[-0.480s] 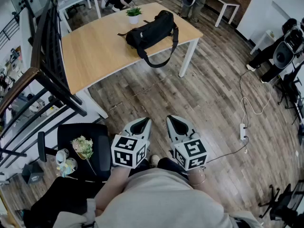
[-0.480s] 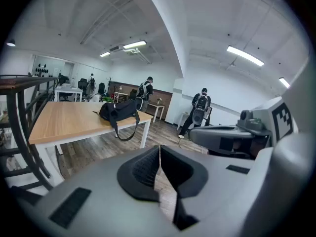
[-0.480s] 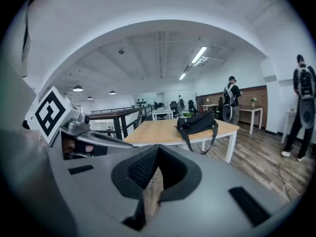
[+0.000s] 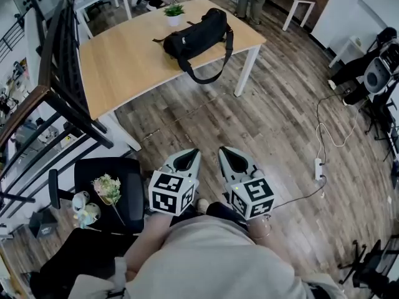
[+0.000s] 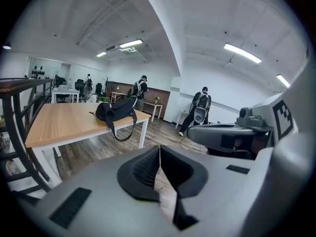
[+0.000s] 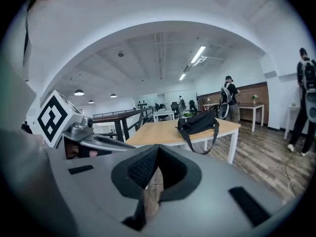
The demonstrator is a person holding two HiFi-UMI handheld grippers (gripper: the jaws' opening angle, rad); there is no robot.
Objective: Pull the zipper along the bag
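Note:
A black duffel bag [image 4: 198,35] lies on the far right part of a light wooden table [image 4: 124,61], its strap hanging over the table's edge. The bag also shows in the left gripper view as the bag [image 5: 116,110] and in the right gripper view as the bag [image 6: 198,122]. My left gripper [image 4: 186,159] and right gripper [image 4: 232,158] are held side by side close to my body, far from the table, over the wood floor. Both are shut with nothing between their jaws. I cannot make out the zipper at this distance.
A small potted plant [image 4: 174,12] stands on the table behind the bag. A dark railing [image 4: 62,86] runs along the left. A black chair [image 4: 118,189] with flowers is at my left. A power strip and cable [image 4: 319,167] lie on the floor at right. People stand beyond the table.
The view has shifted a little; the table and bag sit slightly higher in the frame. Both grippers stay shut and in about the same place.

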